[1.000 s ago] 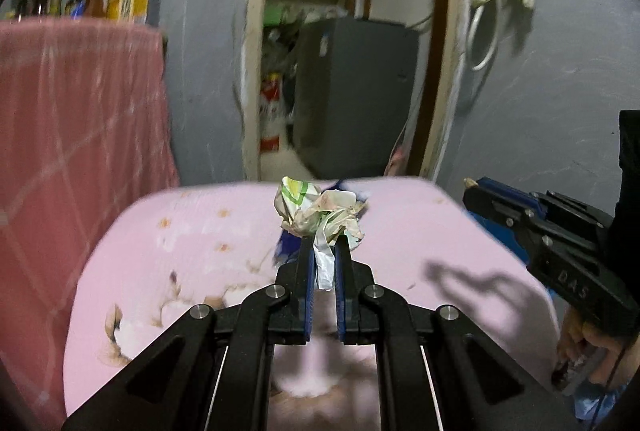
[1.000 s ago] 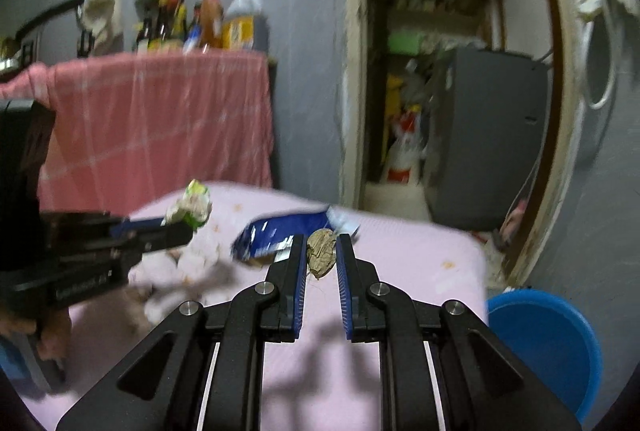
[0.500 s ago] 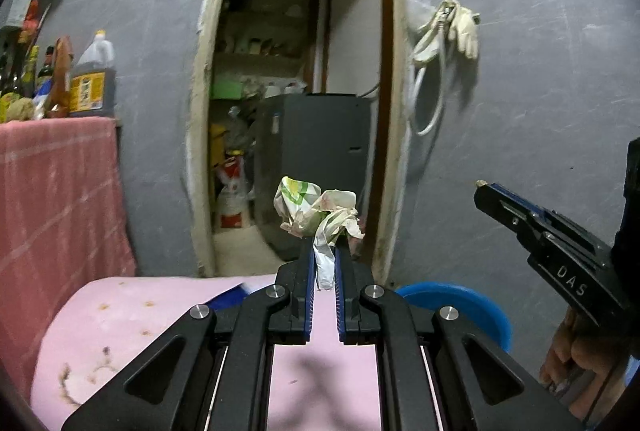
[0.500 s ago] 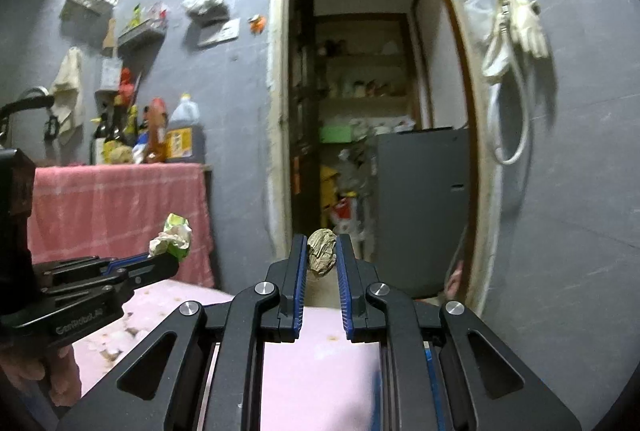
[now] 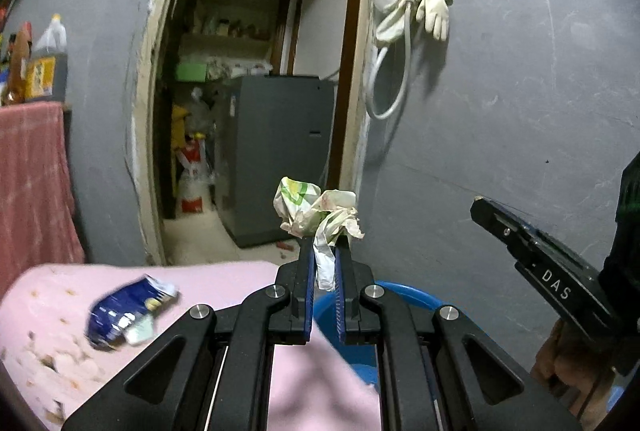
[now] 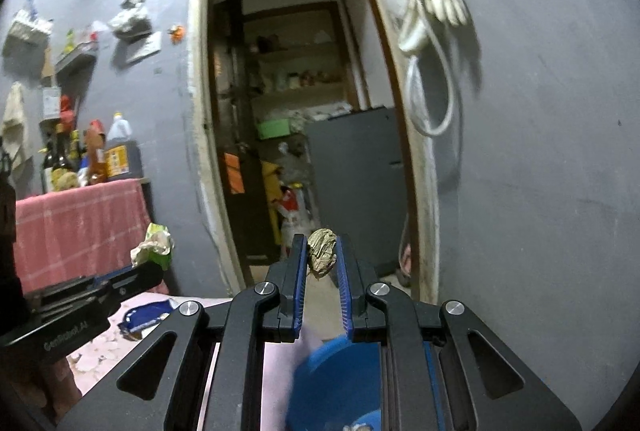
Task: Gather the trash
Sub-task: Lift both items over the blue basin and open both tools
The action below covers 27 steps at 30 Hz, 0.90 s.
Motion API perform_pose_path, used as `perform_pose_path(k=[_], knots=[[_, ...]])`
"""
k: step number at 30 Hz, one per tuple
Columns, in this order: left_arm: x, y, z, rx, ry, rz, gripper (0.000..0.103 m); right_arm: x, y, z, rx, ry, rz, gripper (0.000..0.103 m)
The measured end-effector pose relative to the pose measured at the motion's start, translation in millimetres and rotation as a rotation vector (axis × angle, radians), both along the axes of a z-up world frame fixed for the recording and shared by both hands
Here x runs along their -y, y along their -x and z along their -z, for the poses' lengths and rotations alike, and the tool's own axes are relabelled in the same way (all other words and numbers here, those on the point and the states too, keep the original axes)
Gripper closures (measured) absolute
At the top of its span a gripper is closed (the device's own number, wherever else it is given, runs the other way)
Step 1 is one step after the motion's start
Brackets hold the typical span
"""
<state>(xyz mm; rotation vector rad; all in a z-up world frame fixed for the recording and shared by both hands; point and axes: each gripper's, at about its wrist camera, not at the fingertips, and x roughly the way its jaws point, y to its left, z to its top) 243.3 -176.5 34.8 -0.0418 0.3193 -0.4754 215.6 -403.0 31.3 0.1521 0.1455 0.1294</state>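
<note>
Our left claw (image 5: 322,251) grips a crumpled white-green paper wrapper (image 5: 316,213); our right claw (image 6: 319,251) pinches a small brown paper wad (image 6: 321,255), round blue plastic bin (image 6: 336,379) at six o'clock.

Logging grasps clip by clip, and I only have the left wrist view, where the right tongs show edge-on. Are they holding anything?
Observer: Yes. In the right wrist view the right tongs are shut on a brown crumpled wad.
Operator: I see only a blue rim behind my own tongs. Is anything in that bin?
Observer: The right wrist view looks down into the blue bin. Something pale lies inside at the frame's bottom edge, too cut off to identify.
</note>
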Motion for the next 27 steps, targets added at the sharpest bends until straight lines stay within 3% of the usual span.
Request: perform_pose_path(k=[11,21,27], knots=[[34.5,-37.8,21.9,-0.161,0.021,0.031,0.096,26.4,-21.8,27.6,-0.145,-0.047,0.011,0.09],[54.5,-69.1,57.9,-0.363,-0.013,0.073,0.096,43.1,-39.1,52.2,-0.291,-0.074,0.0,0.089],[59.0,-77.3,69.9,-0.443,-0.04,0.089,0.094,50.4,-46.0,62.0,-0.344,-0.094,-0.002,0.089]])
